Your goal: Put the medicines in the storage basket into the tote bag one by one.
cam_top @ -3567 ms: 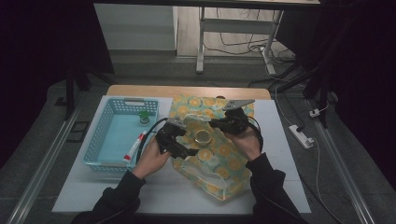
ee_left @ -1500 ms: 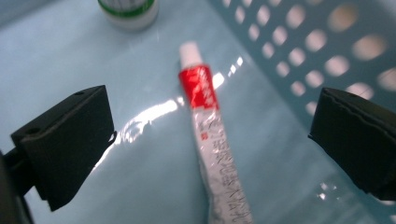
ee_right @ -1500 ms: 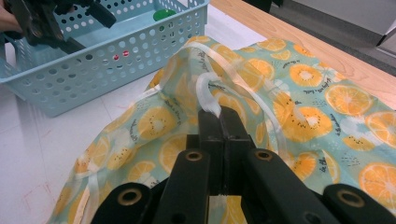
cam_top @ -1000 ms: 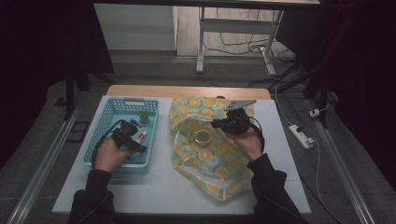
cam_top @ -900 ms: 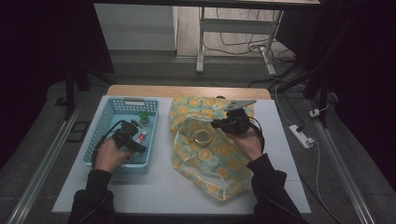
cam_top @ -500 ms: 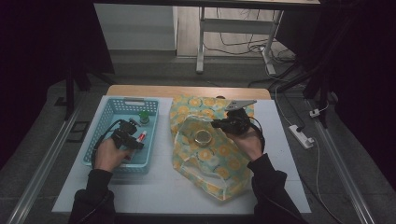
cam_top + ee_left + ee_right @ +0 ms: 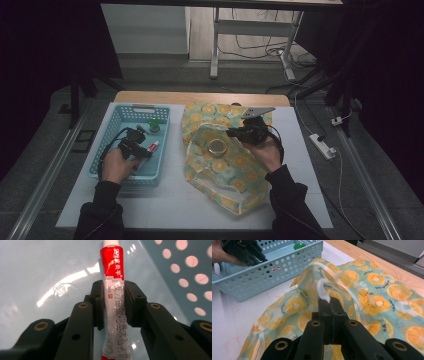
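Around the work lies a white table (image 7: 175,200) with one pale blue perforated basket (image 7: 131,116) on its left part and one bag (image 7: 220,172) printed with orange slices just beside it, a round tin (image 7: 217,146) showing through the bag's clear front. Inside the basket sit two things: a small green-capped pot (image 7: 154,125) near the far wall and a red-and-white tube (image 7: 113,287) lying flat on the floor, with nothing across either. One gripper per hand, two in all. Reaching down into the basket, the left gripper (image 7: 113,302) has just been closing its jaws, and they now press the tube's flattened body between the pads, the cap pointing away. Over the bag, the right gripper (image 7: 329,306) is held level, its jaws pinched together on the bag's clear plastic strap (image 7: 323,291), lifting the bag's mouth.
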